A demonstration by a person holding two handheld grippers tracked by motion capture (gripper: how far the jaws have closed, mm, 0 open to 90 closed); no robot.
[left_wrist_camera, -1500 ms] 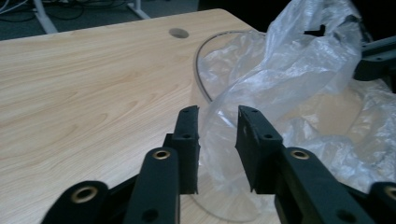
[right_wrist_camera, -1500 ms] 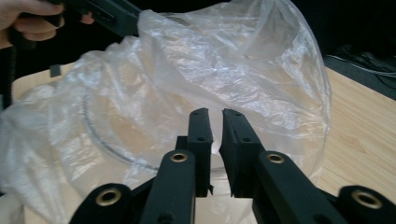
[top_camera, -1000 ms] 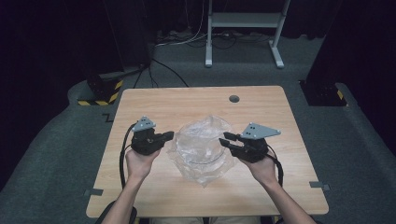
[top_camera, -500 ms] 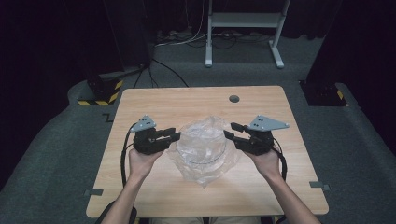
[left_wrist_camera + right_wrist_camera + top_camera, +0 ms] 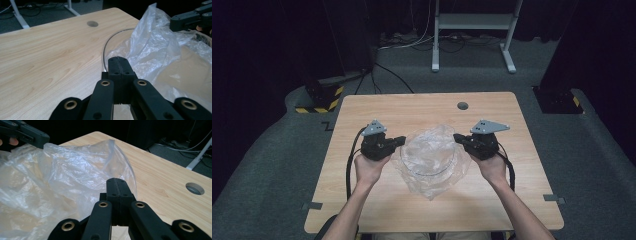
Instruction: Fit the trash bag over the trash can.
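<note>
Clear plastic bag (image 5: 430,159) is lying crumpled mid tabletop (image 5: 362,115), w/ a thin dark ring showing through it. Left tongs (image 5: 401,141) are sitting at its left edge, right tongs (image 5: 458,137) at its right edge, both pointing inward. Jaws on each are pressed together; can't tell if any plastic is being pinched. Round hole (image 5: 462,106) is sitting near the far edge.

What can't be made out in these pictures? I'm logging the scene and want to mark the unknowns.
- Whether either gripper pinches the plastic bag: in both gripper views the shut jaws cover the contact spot.
- What the thin dark ring in the bag belongs to: crinkled film blurs it.
- The hole in the table: too small in the high view to see inside.
- The person's elbows: cut off by the high view's bottom edge.
</note>
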